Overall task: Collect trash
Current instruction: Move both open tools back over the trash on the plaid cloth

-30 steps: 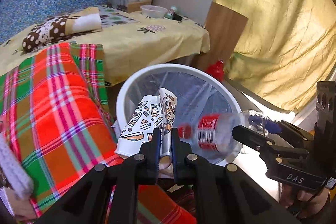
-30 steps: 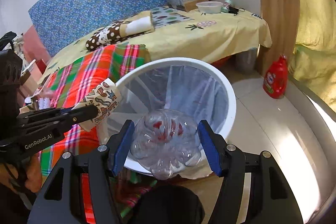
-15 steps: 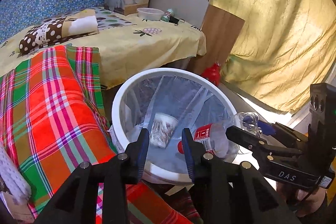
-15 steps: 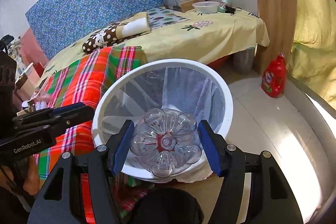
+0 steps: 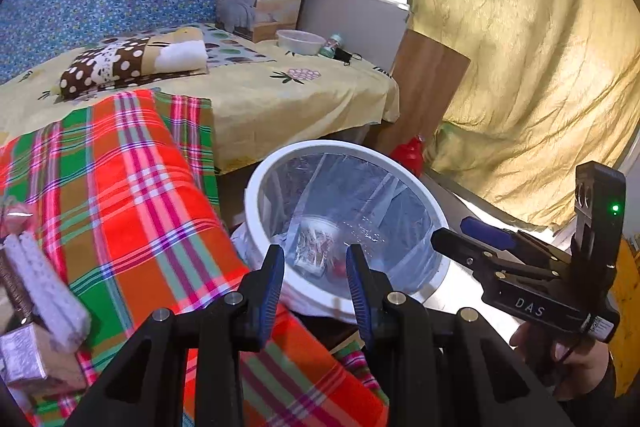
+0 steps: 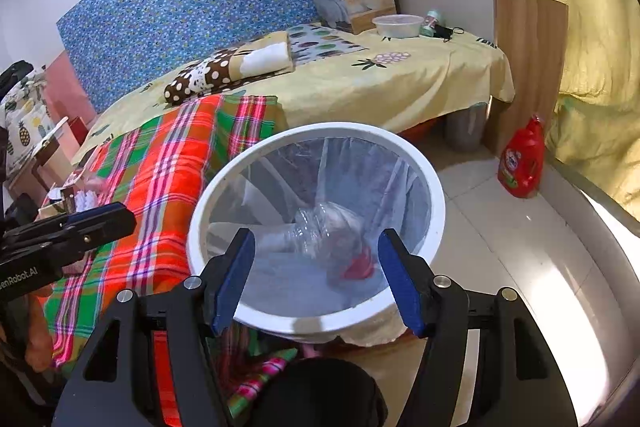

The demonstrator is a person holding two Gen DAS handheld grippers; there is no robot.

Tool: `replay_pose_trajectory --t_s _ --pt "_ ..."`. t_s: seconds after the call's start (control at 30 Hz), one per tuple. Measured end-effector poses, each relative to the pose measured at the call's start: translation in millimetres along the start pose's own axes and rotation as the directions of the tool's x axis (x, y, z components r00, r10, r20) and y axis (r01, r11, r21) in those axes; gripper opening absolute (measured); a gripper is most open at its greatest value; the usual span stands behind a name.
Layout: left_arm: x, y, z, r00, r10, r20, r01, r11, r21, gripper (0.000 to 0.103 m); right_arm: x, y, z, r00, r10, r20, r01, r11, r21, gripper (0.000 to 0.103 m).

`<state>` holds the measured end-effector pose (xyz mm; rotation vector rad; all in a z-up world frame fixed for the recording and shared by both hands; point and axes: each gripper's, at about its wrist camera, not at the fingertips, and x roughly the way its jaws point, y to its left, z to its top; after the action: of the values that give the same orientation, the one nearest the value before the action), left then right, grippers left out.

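A white round bin (image 5: 256,187) lined with a clear bag stands on the floor by the bed; it also shows in the right wrist view (image 6: 436,183). A patterned paper cup (image 5: 314,247) lies at its bottom. A clear plastic bottle (image 6: 324,227) with a red cap lies blurred inside the bin. My left gripper (image 5: 316,277) is open and empty above the bin's near rim. My right gripper (image 6: 316,275) is open and empty over the bin; it also shows in the left wrist view (image 5: 460,235).
A red and green plaid cloth (image 5: 120,195) covers the bed's near end. A white brush (image 5: 44,283) and a small box lie at the left. A red detergent bottle (image 6: 522,163) stands on the floor by a wooden board (image 6: 528,59). A yellow curtain hangs at the right.
Both grippers opened. The cup dropped from my left gripper into the bin, then the bottle dropped from my right gripper into the bin.
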<state>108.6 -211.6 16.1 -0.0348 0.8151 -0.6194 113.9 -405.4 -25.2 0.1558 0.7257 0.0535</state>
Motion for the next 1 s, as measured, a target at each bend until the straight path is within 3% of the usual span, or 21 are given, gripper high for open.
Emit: replay_pose_trajectory --t_s 0.47,1.0 --pt "-58.7 38.4 -29.2 0.992 0.109 0.061 -0.103 0.990 -0.095 0.032 -14.2 56.3 -4.4 0.989 0.144 0.025 -0.141 0.984 -0.105 0.065" --pt "-116.7 94.2 -73.7 0.952 0.297 0.075 -0.274 0.936 -0.220 0.032 -12.9 121.7 -16.6 0.952 0.305 -0.036 -0.305 0.922 -0.237 0.065"
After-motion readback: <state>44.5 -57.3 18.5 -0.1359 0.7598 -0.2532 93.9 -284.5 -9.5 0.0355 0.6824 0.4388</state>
